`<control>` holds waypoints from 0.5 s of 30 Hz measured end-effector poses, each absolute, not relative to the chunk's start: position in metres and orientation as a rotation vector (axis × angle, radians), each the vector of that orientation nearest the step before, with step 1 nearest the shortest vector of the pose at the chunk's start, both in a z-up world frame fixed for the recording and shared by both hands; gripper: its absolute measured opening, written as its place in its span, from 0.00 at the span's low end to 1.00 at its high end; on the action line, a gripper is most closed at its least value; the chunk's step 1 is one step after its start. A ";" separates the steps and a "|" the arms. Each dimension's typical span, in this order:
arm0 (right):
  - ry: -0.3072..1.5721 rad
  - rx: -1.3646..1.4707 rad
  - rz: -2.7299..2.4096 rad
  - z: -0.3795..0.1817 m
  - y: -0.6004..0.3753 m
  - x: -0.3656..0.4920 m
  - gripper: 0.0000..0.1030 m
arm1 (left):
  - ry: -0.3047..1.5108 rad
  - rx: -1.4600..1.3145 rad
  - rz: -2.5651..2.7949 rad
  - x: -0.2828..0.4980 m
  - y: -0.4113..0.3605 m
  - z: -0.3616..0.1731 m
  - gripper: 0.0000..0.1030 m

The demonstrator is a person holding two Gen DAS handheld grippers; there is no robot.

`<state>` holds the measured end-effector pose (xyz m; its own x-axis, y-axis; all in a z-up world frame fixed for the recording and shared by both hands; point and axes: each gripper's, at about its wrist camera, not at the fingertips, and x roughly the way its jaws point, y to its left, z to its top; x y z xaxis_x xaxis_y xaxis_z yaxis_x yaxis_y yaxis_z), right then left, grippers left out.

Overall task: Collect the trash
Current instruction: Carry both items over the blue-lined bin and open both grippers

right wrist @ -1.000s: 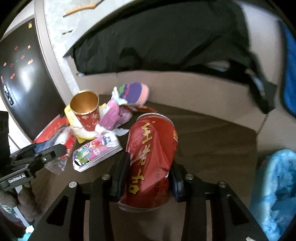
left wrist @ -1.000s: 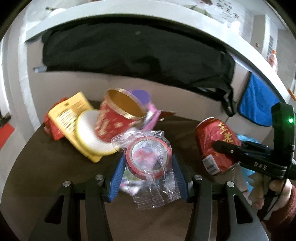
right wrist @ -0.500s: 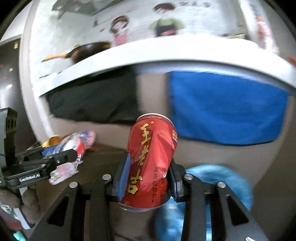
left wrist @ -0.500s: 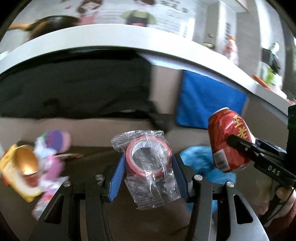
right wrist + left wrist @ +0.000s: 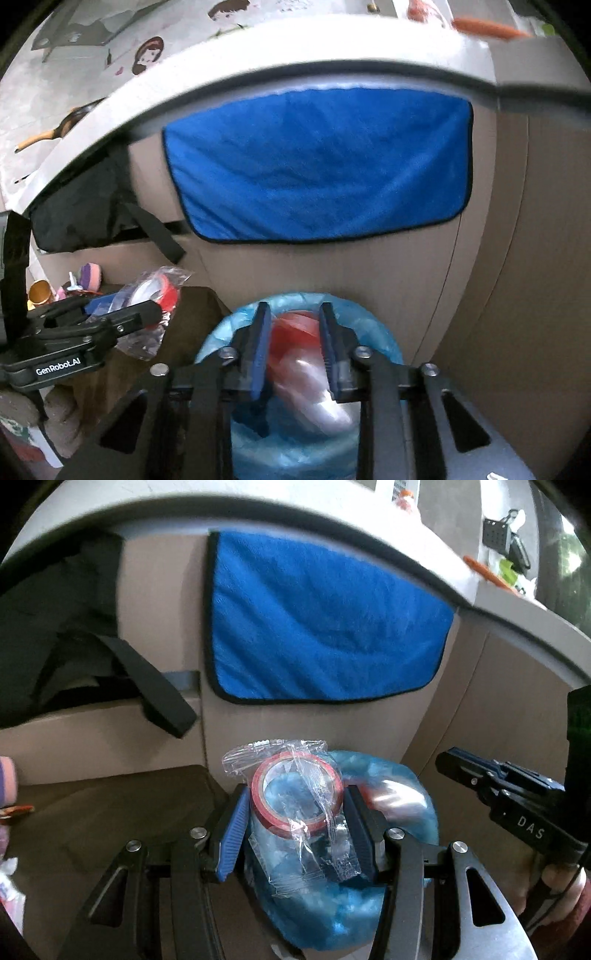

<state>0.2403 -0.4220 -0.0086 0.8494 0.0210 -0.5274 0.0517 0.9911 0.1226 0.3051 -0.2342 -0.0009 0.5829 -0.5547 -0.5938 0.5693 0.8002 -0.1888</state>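
Observation:
My left gripper (image 5: 295,808) is shut on a red tape roll in a clear plastic wrapper (image 5: 295,797) and holds it at the near edge of a bin lined with a blue bag (image 5: 399,786). It also shows in the right wrist view (image 5: 155,291). My right gripper (image 5: 291,343) is open above the blue-lined bin (image 5: 373,325). The red can (image 5: 295,354) is blurred, below the open fingers, falling into the bin. The can shows as a blur in the left wrist view (image 5: 388,794).
A blue towel (image 5: 321,162) hangs on the cabinet front behind the bin. A black cloth (image 5: 55,627) hangs to its left. The brown table (image 5: 110,812) lies left of the bin, with a gold cup (image 5: 38,291) and wrappers at its far left.
Both grippers swung right from the table to the bin. The right gripper opened and let go of the red can, which drops into the bin. The left still grips the tape.

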 end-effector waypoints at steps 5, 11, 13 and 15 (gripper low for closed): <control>0.556 0.180 -0.022 -0.020 -0.432 0.242 0.17 | 0.747 0.004 -0.680 0.325 -0.254 -0.017 0.51; 0.554 0.227 -0.060 -0.030 -0.448 0.240 0.21 | 0.821 -0.038 -0.769 0.336 -0.266 -0.038 0.81; 0.560 0.234 -0.069 -0.034 -0.450 0.240 0.25 | 0.808 -0.037 -0.761 0.336 -0.266 -0.039 0.83; 0.569 0.248 -0.072 -0.038 -0.452 0.240 0.26 | 0.800 -0.039 -0.746 0.336 -0.266 -0.038 0.85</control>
